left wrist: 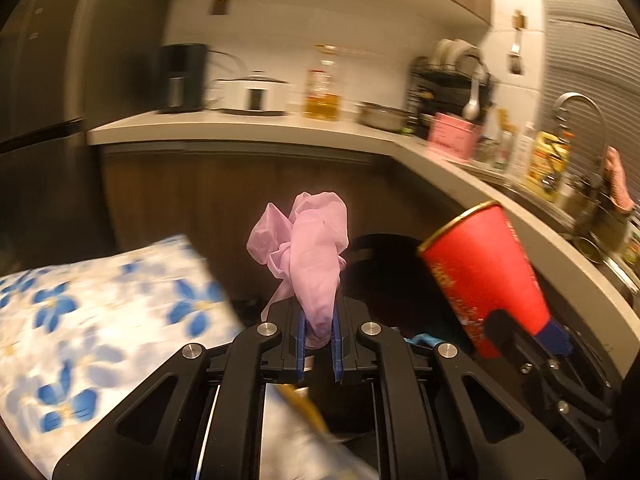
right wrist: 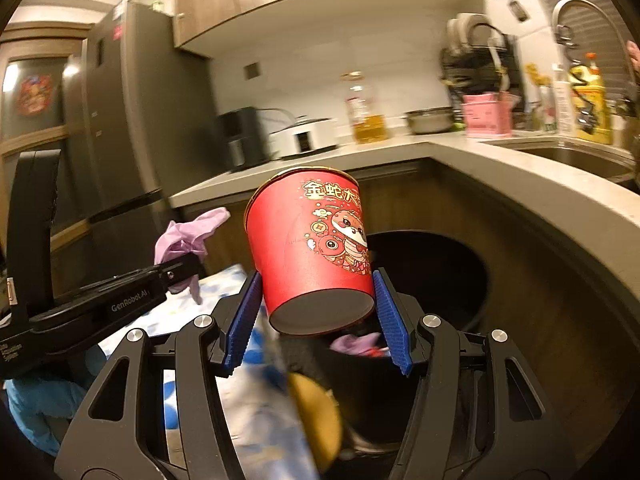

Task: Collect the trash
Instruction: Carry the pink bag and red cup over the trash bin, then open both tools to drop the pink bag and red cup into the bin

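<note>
**Both grippers loaded above a dark bin**

The right wrist view alone shows the cup's printed cartoon and gold characters, its flat grey base, and a black bin (right wrist: 432, 276) at about 3 o'clock of the cup, with purple and red scraps inside. It also shows the left gripper (right wrist: 182, 270) from the side at 9 o'clock. The left wrist view alone shows the flowered cloth (left wrist: 100, 308) at 8 o'clock and the sink tap (left wrist: 580, 108) at 2 o'clock.

The left gripper (left wrist: 319, 330) has its blue pads nearly together, clenched on a crumpled purple glove (left wrist: 312, 256) that stands up out of them. The right gripper (right wrist: 320, 316) stands about half open, its blue pads (right wrist: 244, 316) pressing both sides of the red paper cup (right wrist: 308, 252), which tilts, rim away from the camera.
</note>
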Motion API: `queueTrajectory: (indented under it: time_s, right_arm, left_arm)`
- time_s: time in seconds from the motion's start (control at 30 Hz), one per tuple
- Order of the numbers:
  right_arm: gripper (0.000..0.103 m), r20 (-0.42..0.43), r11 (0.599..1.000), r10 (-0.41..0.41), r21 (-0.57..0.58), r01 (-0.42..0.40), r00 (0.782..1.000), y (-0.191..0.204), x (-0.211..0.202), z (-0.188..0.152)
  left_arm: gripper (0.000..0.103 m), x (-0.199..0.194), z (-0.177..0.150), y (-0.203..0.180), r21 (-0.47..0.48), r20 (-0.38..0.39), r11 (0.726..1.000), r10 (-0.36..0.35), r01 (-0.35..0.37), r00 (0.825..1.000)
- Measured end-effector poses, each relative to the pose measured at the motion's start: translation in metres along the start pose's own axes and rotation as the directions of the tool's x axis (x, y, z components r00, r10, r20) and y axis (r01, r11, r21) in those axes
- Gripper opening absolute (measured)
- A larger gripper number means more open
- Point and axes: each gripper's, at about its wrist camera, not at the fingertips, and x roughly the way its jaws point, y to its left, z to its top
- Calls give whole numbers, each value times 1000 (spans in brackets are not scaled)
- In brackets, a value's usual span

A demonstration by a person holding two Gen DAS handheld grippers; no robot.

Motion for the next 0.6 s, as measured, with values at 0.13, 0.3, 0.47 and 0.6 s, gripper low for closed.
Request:
queueTrajectory:
  time_s: [0.13,0.3,0.47,0.6]
  right_arm:
    - [56,6,998,-47,29,47,999,-27,8,7]
    - [56,5,996,-81,42,81,997,-48,23,12]
    - [57,0,994,-91,59,91,996,-61,36,15]
    - [58,-27,993,-93,71,94,995,-68,49,14]
  left_arm:
    - [10,22,1,-27,39,9,997,-60,60,998]
    - [11,46,1,-45,67,7,991,-119,118,993]
    - [14,67,0,-52,81,-16,984,-159,160,987]
    - [42,73,-4,-53,94,-16,983,-157,158,987]
